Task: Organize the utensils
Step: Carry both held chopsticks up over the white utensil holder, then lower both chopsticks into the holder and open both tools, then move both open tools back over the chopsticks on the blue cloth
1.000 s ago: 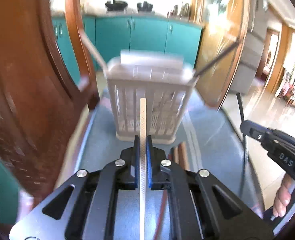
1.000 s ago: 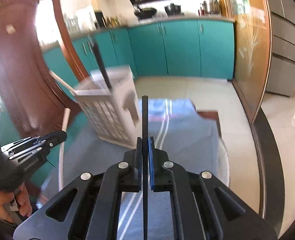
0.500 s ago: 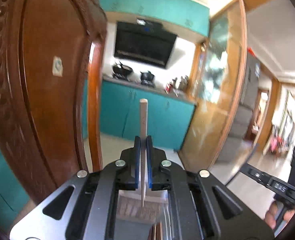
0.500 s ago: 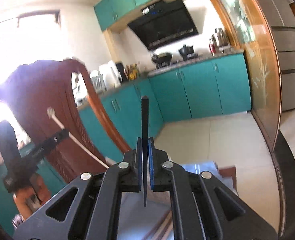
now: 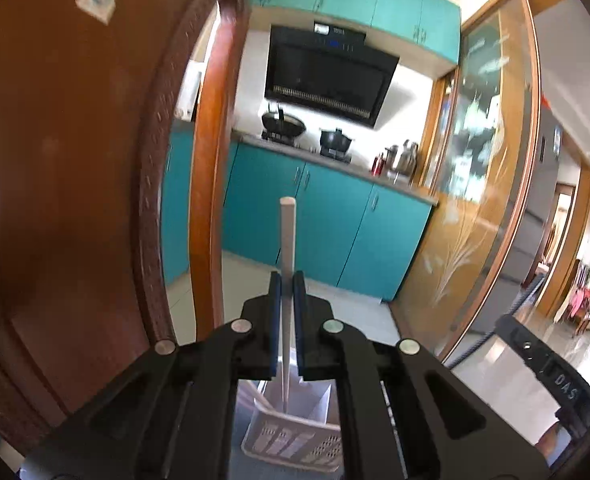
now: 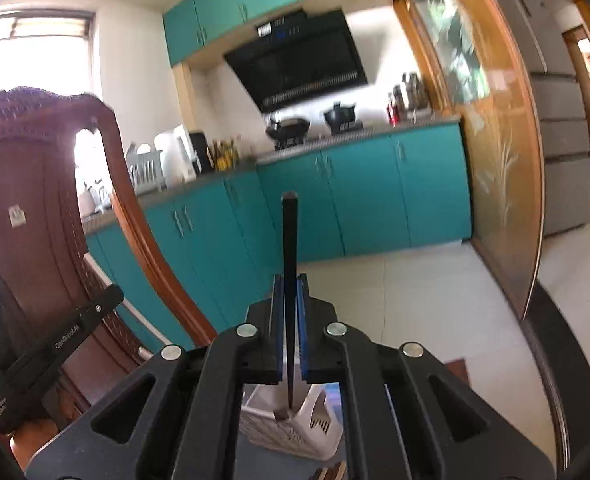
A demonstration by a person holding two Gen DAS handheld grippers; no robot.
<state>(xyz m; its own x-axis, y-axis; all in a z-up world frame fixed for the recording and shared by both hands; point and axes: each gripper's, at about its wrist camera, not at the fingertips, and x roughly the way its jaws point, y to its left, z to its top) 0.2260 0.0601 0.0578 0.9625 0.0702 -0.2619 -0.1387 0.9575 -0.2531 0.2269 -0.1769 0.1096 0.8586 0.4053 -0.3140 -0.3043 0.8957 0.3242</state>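
My left claw [image 5: 287, 280] grips white chopstick [image 5: 287, 240]; right claw [image 6: 290, 282] grips black chopstick [image 6: 290, 240]. Both swung from level to upright, tips above basket [image 5: 291, 436]. Drop-in looks next.

We observed a white chopstick [image 5: 286, 264] and a black chopstick [image 6: 290, 272], both upright, tips down above the white slotted basket [image 5: 295, 436].
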